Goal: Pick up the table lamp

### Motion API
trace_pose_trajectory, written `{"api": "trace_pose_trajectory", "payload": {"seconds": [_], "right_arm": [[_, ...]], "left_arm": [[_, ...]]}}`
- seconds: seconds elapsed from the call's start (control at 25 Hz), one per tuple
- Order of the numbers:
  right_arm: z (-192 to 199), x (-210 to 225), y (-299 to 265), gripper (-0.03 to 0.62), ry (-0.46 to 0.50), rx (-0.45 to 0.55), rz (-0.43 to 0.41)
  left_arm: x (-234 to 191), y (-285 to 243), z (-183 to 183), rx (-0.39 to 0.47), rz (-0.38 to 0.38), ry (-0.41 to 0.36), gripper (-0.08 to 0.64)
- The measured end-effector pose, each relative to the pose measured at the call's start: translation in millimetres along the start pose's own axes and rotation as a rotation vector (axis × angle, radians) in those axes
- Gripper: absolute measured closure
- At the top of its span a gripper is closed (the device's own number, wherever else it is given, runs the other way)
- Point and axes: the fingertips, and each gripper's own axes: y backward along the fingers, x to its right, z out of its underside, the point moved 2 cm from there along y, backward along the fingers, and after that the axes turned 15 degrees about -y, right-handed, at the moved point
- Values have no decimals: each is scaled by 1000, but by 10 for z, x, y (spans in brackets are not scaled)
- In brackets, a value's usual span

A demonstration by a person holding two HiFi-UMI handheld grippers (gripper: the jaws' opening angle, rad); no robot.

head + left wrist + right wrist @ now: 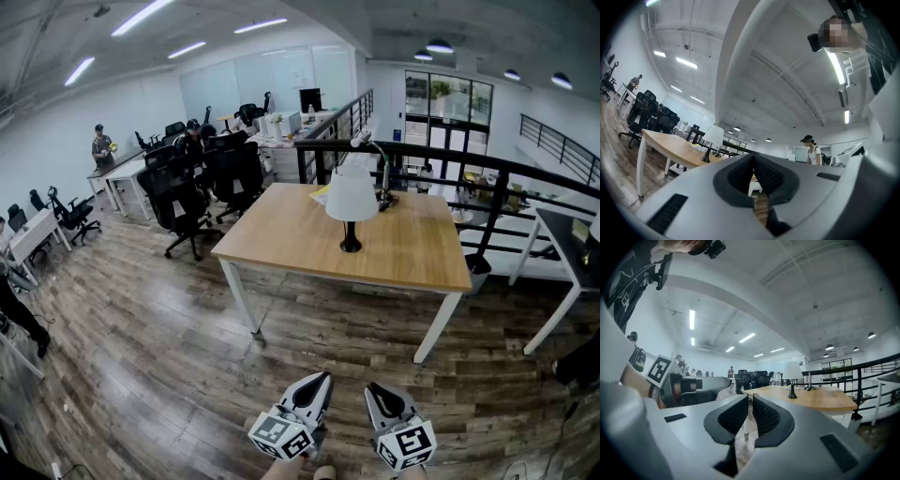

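Near, at 6 o'clock in head view: left claw & right claw, side by side over the wood floor. Both have jaws together, nothing between them. Farther, at 12 o'clock: table lamp w/ white shade stands upright on the tabletop, well apart from both claws. Beyond, at 10 o'clock: black office chairs.

The table lamp has a white shade, thin black stem and round base. It stands upright, well ahead of my left gripper and right gripper.
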Motion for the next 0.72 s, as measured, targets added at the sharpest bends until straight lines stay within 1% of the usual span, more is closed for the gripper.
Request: {"api": "trace_pose_trajectory", "payload": {"seconds": [0.36, 0.56, 0.72], "right_arm": [[-70, 314, -631, 541, 2, 12, 39], [-72, 381, -852, 541, 3, 10, 60], [-16, 452, -949, 541, -4, -5, 78]], "left_arm": [[-503, -422, 88, -5, 31, 0, 551], [-690, -531, 146, -9, 51, 4, 551], [-807, -564, 241, -21, 47, 21, 551]]}}
